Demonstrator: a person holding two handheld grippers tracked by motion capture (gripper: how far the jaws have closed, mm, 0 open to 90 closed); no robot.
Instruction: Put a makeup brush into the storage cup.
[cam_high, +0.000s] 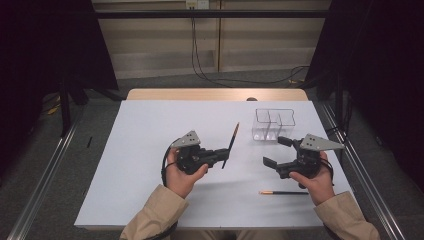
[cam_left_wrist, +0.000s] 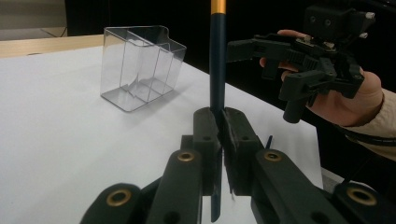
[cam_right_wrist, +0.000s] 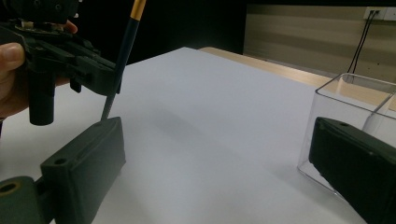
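- We judge the carry step: left gripper (cam_high: 223, 156) clamps a dark pencil (cam_high: 231, 144) just beside the clear organizer (cam_high: 274, 124).
- Right gripper (cam_high: 278, 151) gapes empty nearby.
- Next: we tip the pencil into a compartment.

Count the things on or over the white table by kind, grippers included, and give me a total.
Pencils: 2, one held, one lying
Clear box: 1
Grippers: 2, left, right
Total: 5
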